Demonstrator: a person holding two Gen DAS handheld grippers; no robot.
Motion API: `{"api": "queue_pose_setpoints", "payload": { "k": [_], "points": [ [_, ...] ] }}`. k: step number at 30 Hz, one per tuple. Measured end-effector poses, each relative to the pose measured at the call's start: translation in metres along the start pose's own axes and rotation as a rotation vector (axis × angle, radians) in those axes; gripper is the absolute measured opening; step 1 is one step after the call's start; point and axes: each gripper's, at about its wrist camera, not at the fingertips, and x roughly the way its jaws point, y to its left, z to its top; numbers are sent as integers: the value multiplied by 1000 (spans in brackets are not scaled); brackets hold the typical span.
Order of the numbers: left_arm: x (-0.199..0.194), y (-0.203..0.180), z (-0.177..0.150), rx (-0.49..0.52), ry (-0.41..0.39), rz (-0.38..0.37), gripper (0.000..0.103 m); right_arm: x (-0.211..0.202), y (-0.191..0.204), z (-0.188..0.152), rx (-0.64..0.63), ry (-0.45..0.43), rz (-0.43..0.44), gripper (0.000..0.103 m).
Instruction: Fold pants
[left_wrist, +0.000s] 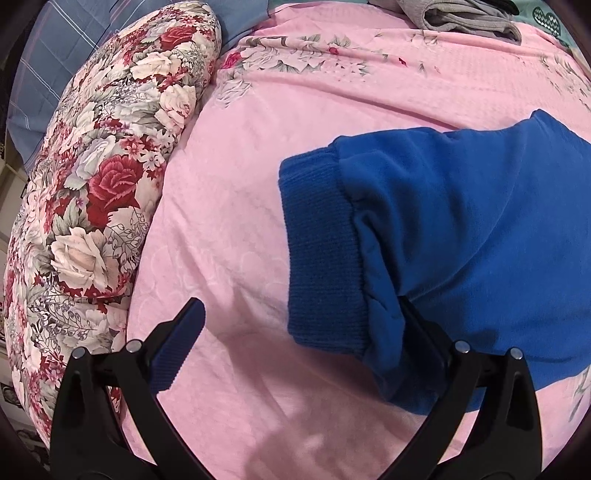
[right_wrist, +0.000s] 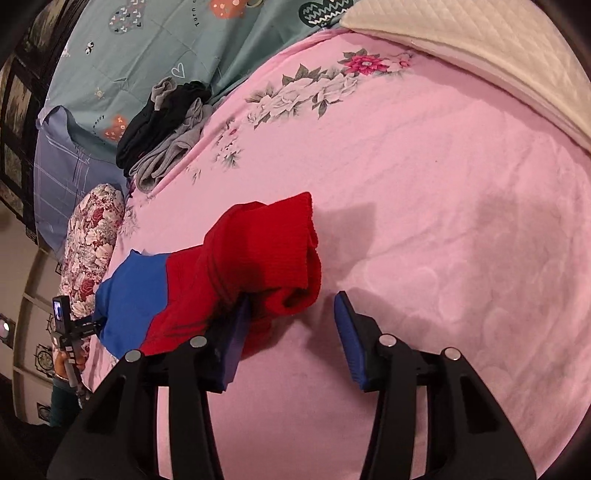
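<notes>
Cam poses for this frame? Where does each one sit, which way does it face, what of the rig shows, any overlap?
Left wrist: on the left gripper, low over the pink bedsheet, facing the pants' blue cuff; both open fingers show.
Right wrist: on the right gripper, facing the red cuff; open fingers show, left one under fabric.
Shared: bedsheet, blue-and-red pants, floral pillow, grey clothes pile.

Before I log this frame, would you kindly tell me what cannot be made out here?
- Left wrist view: the blue pant leg runs off the right edge and covers the left gripper's right fingertip.
- Right wrist view: the red cuff drapes over the right gripper's left finger; whether it is hooked is unclear.
- Neither view shows the waistband.
</notes>
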Motion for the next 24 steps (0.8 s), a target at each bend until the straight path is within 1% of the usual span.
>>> {"api": "queue_pose_setpoints", "payload": {
  "k": [2,4,7,11,13,15,16,18,20,21,22,23,24],
  "points": [
    [1,2,0,-9,0,-9,101,3,1,2,10,-1,51,34],
    [1,4,0,-21,2,-19,101,4,4,2,2,-1,63,5],
    [-1,2,0,-12,-5,-8,101,-4,13,4,-39,-42,26,5],
    [-5,-2,-1,11,-23,11,101,-26,9,6,-38,-80,2,4],
    [-7,-4,-2,19,-31,11,101,-29,-4,5,6,-80,-32,4],
    [-7,-5,-3,21,-37,10,101,-20,-15,0,44,-54,-65,4],
    [-7,-4,-3,18,-41,6,101,-16,-21,-2,77,-44,-61,4],
    [-8,-4,-5,21,-48,-1,101,-20,-26,-3,112,-69,-35,4],
    [-9,-6,-7,32,-59,-1,101,-18,-31,-6,162,-43,-15,6],
    [-8,-6,-7,33,-60,-4,101,-21,-37,-7,216,-50,-7,14],
    [-8,-5,-6,32,-60,-9,101,-21,-37,-7,216,-50,-7,34],
    [-8,-5,-6,30,-59,-13,101,-30,-44,-9,268,-71,3,44],
    [-7,-4,-6,29,-60,-17,101,-41,-49,-11,314,-104,7,57]
  ]
}}
